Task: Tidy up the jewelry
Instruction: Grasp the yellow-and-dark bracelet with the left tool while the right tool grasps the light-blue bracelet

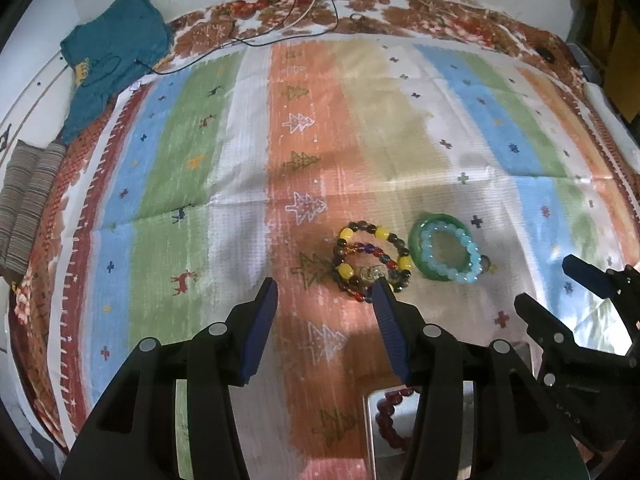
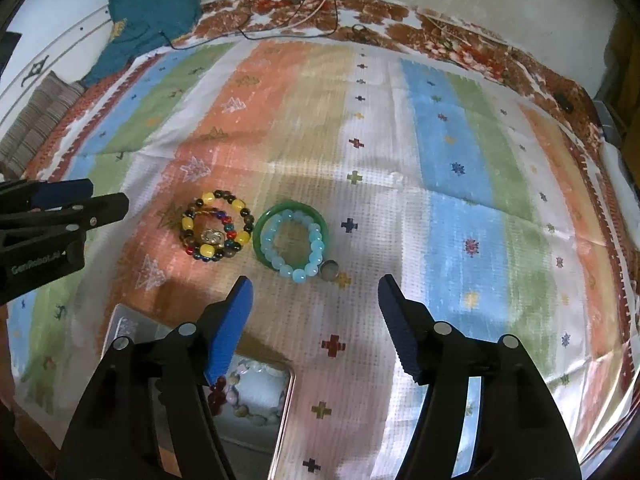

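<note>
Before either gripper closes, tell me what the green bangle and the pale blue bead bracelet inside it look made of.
Green bangle: one smooth, glossy, seamless ring, so probably jade-like stone or glass. Pale blue bead bracelet: round, translucent, milky beads with soft highlights, so likely glass, resin or polished stone; the look cannot settle which.

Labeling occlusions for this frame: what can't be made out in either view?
- Tray contents: in the right wrist view the right claw covers most of it; only part of a dark red bracelet and a pale beaded bracelet show.
- Same tray in the left wrist view: the left claw hides nearly everything, and the bottom edge cuts it off.
- Small round metal piece beside the light blue bracelet: too small to identify.
</note>
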`<state>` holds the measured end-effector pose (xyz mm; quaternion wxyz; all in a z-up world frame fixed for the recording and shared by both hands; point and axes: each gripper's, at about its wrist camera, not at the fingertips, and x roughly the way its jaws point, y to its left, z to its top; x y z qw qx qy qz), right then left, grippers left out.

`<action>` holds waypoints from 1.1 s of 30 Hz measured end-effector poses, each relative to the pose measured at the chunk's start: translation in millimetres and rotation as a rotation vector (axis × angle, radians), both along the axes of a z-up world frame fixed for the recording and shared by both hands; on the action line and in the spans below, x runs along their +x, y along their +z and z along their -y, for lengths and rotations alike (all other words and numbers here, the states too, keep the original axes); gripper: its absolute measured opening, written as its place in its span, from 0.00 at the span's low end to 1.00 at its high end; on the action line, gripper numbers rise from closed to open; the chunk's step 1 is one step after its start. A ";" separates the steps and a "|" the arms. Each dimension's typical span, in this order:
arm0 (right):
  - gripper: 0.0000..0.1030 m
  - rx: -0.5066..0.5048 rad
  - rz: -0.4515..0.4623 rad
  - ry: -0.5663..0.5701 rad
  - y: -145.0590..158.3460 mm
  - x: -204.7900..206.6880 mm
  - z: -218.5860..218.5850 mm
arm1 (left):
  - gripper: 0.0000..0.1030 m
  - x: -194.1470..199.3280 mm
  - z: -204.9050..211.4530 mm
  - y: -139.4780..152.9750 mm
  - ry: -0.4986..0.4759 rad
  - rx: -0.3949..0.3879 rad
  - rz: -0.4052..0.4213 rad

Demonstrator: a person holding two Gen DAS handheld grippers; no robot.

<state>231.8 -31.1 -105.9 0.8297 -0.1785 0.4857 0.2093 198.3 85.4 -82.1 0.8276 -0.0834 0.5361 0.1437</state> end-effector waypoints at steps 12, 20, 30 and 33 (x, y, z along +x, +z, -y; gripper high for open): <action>0.63 -0.002 -0.020 -0.023 -11.9 21.5 -3.2 | 0.48 30.0 -1.0 -19.5 -0.014 -0.047 -0.035; 0.63 0.027 -0.086 -0.038 -23.6 37.6 -5.8 | 0.48 46.2 -4.7 -33.8 -0.026 -0.044 -0.066; 0.63 0.008 -0.126 -0.034 -40.1 51.5 -12.8 | 0.48 66.2 -6.8 -62.4 -0.048 -0.023 -0.129; 0.63 -0.004 -0.142 -0.040 -48.2 57.2 -12.6 | 0.48 71.7 -8.5 -69.6 -0.054 -0.017 -0.143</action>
